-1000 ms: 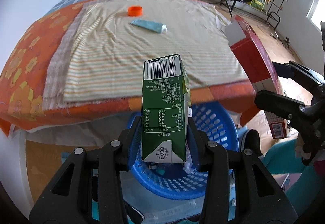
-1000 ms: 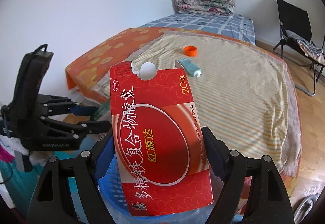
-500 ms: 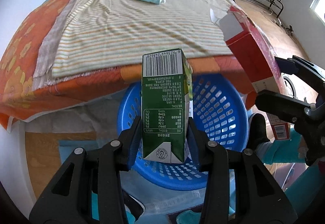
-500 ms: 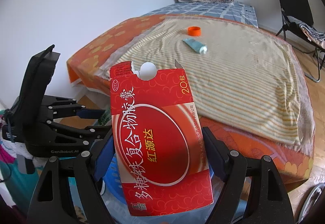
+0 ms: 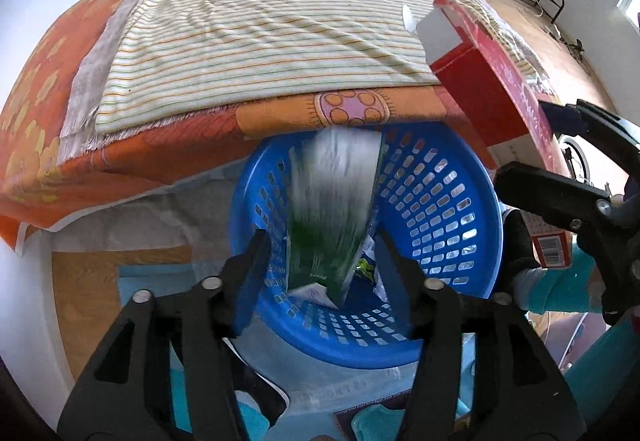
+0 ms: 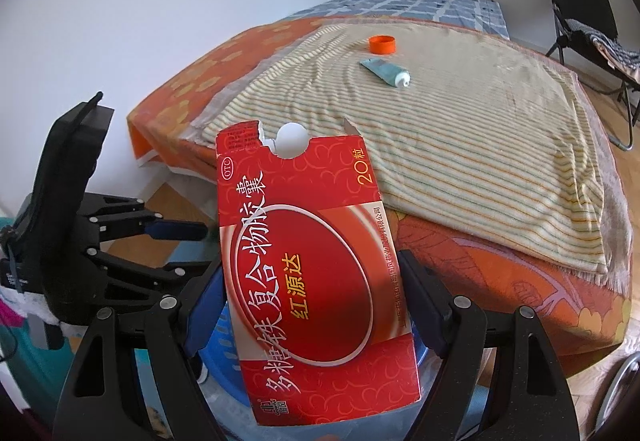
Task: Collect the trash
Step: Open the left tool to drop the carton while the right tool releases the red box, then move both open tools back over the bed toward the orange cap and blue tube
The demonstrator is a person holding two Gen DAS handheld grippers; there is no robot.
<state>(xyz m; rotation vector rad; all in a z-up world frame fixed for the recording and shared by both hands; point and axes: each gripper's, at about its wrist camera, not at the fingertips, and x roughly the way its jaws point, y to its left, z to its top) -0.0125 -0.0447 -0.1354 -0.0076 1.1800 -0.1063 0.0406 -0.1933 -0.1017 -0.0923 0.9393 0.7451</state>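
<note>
The left gripper (image 5: 320,261) stands with its jaws spread apart, gripping nothing, right above the blue basket (image 5: 448,209). The green carton (image 5: 332,209) sits between those spread fingers, touching neither, a motion-blurred streak over the basket's mouth; its print is too smeared to read, and it looks to be in mid-air, though the blur makes that hard to confirm. Scraps of wrapper lie in the basket's bottom.

The right gripper (image 6: 316,305) is clamped on the red medicine box (image 6: 312,273), which is held above the basket's right rim. The box carries an "OTC" oval, "20粒" in a top corner, yellow characters "红源达", and a long white line of Chinese along its side. Its top edge is torn around a round punched hole.

Beyond the basket, on the bed's striped cloth (image 6: 460,121), lie an orange cap (image 6: 383,43) and, just beside it, a teal tube (image 6: 386,71).
</note>
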